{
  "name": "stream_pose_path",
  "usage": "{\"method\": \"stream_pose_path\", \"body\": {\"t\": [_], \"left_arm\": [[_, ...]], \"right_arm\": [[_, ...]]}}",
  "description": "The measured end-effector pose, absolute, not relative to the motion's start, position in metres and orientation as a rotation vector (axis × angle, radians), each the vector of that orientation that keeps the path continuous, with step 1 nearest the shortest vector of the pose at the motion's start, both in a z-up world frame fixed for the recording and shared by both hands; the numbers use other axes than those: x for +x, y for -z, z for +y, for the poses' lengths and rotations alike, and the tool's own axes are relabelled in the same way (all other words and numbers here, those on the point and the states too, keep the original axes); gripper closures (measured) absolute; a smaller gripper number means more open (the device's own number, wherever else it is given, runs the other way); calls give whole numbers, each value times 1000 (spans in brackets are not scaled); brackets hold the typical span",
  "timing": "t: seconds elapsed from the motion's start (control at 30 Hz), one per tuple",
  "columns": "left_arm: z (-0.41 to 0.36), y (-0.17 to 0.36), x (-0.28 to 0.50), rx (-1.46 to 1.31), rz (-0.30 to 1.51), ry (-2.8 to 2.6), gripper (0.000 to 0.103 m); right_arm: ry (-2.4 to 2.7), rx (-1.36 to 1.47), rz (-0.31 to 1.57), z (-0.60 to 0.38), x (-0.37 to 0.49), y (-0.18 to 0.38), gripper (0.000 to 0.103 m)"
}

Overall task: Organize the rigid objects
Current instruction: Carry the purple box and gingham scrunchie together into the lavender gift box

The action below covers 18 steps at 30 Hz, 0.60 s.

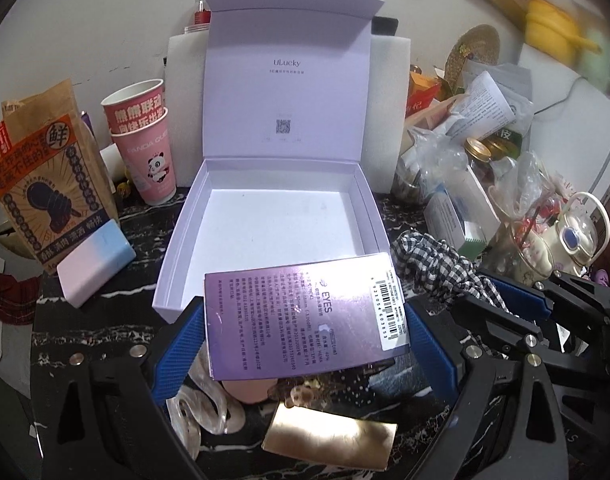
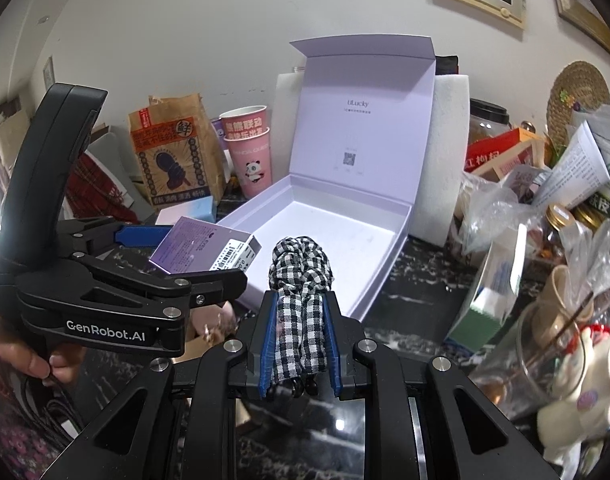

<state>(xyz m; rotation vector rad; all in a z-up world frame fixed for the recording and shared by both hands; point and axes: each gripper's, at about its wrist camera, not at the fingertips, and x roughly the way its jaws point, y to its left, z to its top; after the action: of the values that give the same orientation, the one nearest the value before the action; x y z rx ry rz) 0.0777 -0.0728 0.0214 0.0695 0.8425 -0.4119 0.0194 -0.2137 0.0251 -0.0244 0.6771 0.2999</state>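
An open lilac gift box (image 1: pixel 209 184) (image 2: pixel 401 220) with its lid upright stands on the dark marble counter; its inside is bare. My left gripper (image 1: pixel 305 320) is shut on a flat purple carton (image 1: pixel 301 316) (image 2: pixel 197 250) and holds it over the box's near rim. My right gripper (image 2: pixel 299 340) is shut on a black-and-white checked fabric bundle (image 2: pixel 301 276) (image 1: pixel 437 268), just right of the carton at the box's near right corner.
Stacked pink paper cups (image 1: pixel 145 140), a brown snack bag (image 1: pixel 45 176) and a pastel block (image 1: pixel 93 264) stand left of the box. A heap of bags, jars and cartons (image 1: pixel 473 152) crowds the right. A gold card (image 1: pixel 329 436) and a clear hair clip (image 1: pixel 201 404) lie near.
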Motion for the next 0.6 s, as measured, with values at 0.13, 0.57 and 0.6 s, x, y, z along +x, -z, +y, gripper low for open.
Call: {"method": "stream_pose_path", "body": {"t": [0.13, 0.57, 0.6], "left_arm": [[-76, -26, 94, 74, 829, 410, 7], [-81, -41, 145, 88, 802, 414, 7], [-81, -42, 149, 90, 800, 412, 7]], "right_arm": [[-299, -32, 666, -214, 34, -30, 82], [-309, -43, 637, -216, 86, -43, 82], [-310, -45, 635, -216, 91, -44, 82]]}}
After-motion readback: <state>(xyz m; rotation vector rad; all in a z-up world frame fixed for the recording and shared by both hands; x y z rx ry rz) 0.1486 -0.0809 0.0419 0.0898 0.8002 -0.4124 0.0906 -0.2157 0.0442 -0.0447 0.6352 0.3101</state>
